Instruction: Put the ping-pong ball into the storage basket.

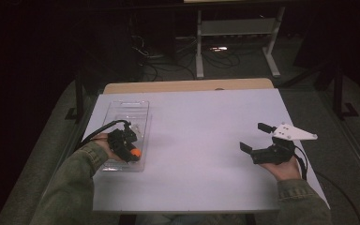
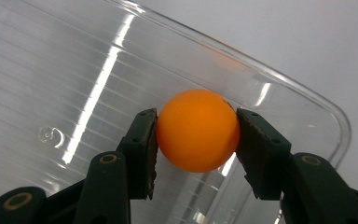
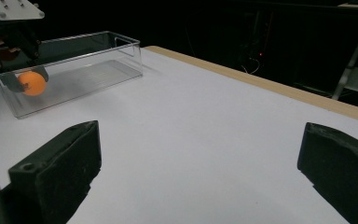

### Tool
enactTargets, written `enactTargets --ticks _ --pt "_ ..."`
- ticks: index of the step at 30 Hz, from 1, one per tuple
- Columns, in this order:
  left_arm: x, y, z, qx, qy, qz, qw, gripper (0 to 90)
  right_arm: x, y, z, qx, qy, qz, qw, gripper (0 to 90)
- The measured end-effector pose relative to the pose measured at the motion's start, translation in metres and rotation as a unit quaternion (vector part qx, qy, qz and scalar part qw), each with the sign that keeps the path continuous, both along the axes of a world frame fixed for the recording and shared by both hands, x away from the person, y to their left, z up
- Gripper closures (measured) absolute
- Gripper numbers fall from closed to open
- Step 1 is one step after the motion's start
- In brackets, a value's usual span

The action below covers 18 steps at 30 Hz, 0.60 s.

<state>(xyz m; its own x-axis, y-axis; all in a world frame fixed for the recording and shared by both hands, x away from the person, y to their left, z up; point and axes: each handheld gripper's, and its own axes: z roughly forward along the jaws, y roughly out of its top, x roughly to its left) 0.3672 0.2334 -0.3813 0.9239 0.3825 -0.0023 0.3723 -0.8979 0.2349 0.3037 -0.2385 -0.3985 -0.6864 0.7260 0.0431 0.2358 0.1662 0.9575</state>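
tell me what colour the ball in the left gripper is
Orange. The ball, clamped in the left gripper over the clear box, shows best in the left gripper view.

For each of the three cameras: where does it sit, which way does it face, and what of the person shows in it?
High view: above the person's side, looking forward and down on the white table; both sleeved forearms, left gripper, right gripper.
Left gripper view: on the left gripper, looking into the clear bin; its jaws clamp the orange ball.
Right gripper view: on the right gripper, looking low across the table; its jaws stand wide apart.
Shared: all three show ball and bin.
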Motion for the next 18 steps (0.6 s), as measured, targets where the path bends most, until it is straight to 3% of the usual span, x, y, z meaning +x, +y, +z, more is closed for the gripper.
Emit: enactTargets --ticks 7,11,18 --pt "0.0015 -0.0008 -0.0029 0.004 0.007 0.002 1.0000 49.9 0.0000 0.0001 0.0000 0.000 0.000 0.001 1.0000 0.0" --pt "0.0030 0.0019 -0.0011 -0.006 0.013 0.006 0.9999 49.4 0.0001 0.0001 -0.0001 0.000 0.000 0.000 1.0000 0.0" --pt "0.0018 0.0049 0.0021 -0.012 0.010 0.014 0.9998 42.5 -0.0001 0.0006 -0.0002 0.000 0.001 0.001 1.0000 0.0"
